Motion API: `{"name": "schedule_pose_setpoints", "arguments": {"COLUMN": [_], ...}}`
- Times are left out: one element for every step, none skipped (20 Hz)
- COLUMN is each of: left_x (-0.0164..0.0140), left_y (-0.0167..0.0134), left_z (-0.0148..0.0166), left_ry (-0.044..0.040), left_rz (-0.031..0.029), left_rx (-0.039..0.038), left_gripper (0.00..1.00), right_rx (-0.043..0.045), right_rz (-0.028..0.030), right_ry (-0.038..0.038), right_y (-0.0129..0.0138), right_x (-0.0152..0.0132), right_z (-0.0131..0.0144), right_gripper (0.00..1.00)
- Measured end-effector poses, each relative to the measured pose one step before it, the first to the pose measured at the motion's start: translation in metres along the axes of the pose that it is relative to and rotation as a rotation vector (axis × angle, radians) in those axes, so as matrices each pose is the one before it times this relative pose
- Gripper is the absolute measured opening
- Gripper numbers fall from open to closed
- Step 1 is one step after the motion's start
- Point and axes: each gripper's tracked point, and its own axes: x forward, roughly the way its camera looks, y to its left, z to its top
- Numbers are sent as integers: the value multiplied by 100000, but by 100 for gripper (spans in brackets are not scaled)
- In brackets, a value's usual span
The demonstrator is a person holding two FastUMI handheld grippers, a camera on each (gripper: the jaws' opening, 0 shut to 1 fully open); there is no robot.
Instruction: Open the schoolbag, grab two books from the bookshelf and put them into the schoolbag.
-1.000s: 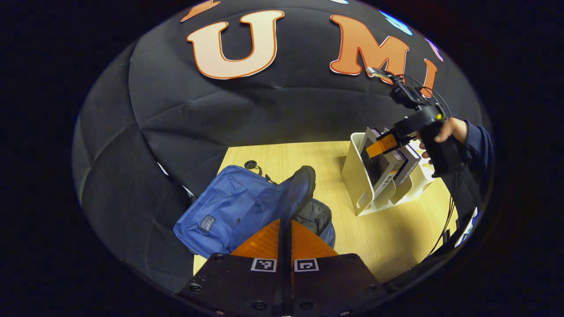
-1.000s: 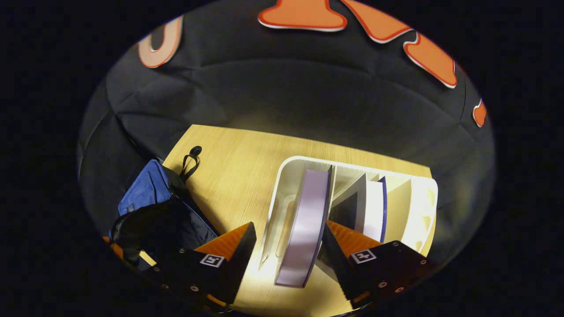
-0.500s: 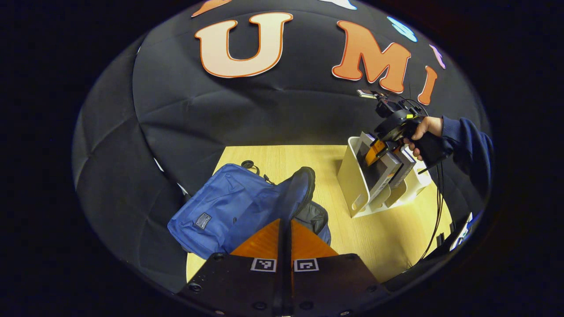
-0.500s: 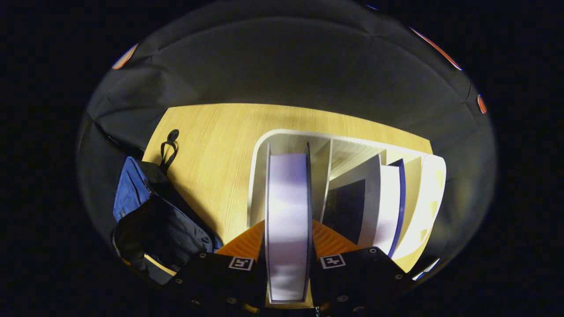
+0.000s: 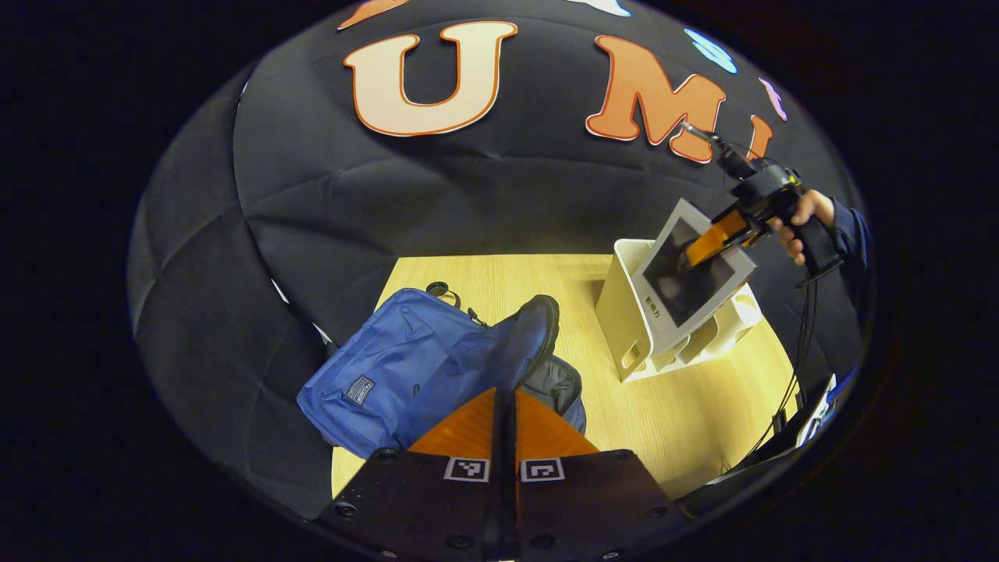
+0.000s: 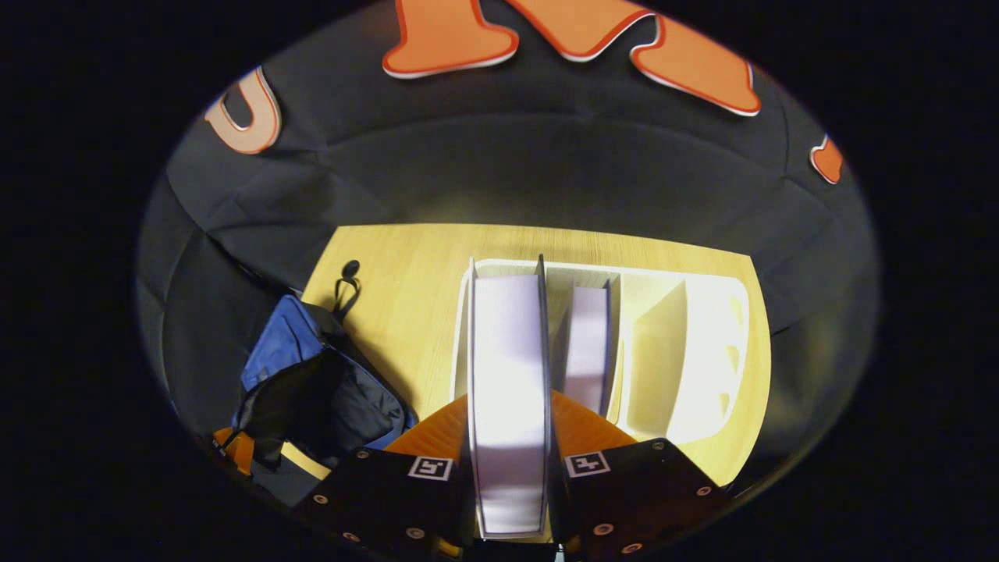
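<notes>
We see our right claw [image 6: 509,437] clamped on a book [image 6: 507,375], both fingers pressing its covers, holding it above the white bookshelf [image 6: 702,351], where a second book [image 6: 587,343] stands. Our left claw [image 5: 505,425] is pinched together on the edge of the open blue schoolbag [image 5: 398,367] lying on the tabletop [image 5: 687,414].

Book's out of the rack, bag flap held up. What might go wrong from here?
1. The right tool pinches the book near one edge; it may pivot or slip in transit.
2. The left tool holds up the schoolbag flap; the opening looks narrow, so the book might catch.
</notes>
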Motion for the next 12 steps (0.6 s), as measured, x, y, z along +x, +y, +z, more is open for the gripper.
{"name": "schedule_pose_setpoints", "arguments": {"left_x": [-73, -202, -171, -118, -66, 53, -173, -242, -254, -62, -13, -12], "left_y": [117, 106, 138, 213, 33, 194, 264, 386, 297, 112, 180, 93], "left_z": [150, -45, 293, 309, 409, 214, 368, 431, 201, 472, 255, 329], "left_ry": [369, 263, -1, 71, 149, -52, -280, 114, -184, -98, 309, 2], "left_rz": [95, 411, -5, 68, -207, -149, 80, 2, -100, -173, 2, -40], "left_rx": [165, -55, 282, -561, -506, -984, -1221, -1283, -1610, -1184, -1074, -579], "left_gripper": [0, 0, 0, 0, 0, 0, 0, 0, 0, 0, 0, 0], "right_rx": [-172, 164, 882, 1027, 1182, 1223, 1050, 1834, 2238, 2613, 2886, 3153], "right_rz": [1157, 1424, 1928, 2686, 2925, 3208, 3039, 3218, 3303, 3687, 4223, 4769], "right_ry": [-2531, -2820, -2629, -2687, -2358, -2468, -2038, -2357, -1070, -394, 434, 788], "right_y": [-67, 90, 253, 526, 585, 781, 1002, 986, 1059, 952, 1106, 1352], "right_x": [-1536, -1555, -1496, -1429, -1347, -1172, -737, -417, -199, 63, 459, 520], "right_z": [190, 100, 258, 203, 221, 219, 207, -57, -289, -610, -950, -1126], "right_gripper": [38, 38, 37, 37, 37, 37, 37, 37, 37, 37, 37, 36]}}
